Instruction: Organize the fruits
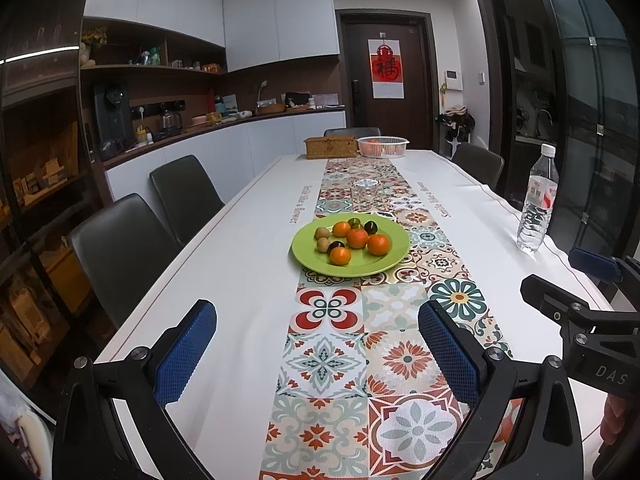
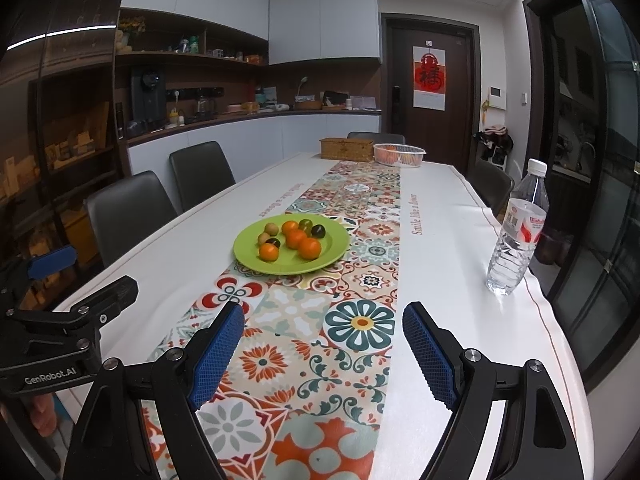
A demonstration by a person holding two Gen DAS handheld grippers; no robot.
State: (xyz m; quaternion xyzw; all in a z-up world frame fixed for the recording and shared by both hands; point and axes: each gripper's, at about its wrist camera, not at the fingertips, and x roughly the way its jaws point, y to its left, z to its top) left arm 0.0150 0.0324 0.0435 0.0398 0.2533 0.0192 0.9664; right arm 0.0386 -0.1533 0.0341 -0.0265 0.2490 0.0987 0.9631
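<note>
A long white-clothed bench (image 1: 224, 288) runs from near to far, with a patterned floral tile-print runner (image 1: 384, 320) down its middle. On the runner, about midway along the bench, lies a round lime-green plastic plate (image 1: 316, 258) that holds all the loose fruit. A clear plastic water bottle with a white cap (image 2: 516, 232) stands upright near the right edge of the bench, well apart from the plate. At the far end sit a woven tan rectangular box (image 1: 330, 147) and, just to its right, a white slotted plastic basket (image 1: 382, 147) with orange fruit inside.

The left tool (image 1: 316, 350) hovers over the near end of the runner, its blue-padded fingers spread wide with nothing between them. The right tool (image 2: 324, 350) hangs beside it, likewise spread wide and holding nothing.

On the plate lie four glossy orange mandarins (image 1: 357, 238), clustered at the centre and touching one another. Three dark, near-black round fruits (image 1: 370, 227) sit among them, two at the far side and one at the near left. Two small tan round fruits (image 1: 321, 233) rest on the plate's left side, close together.
</note>
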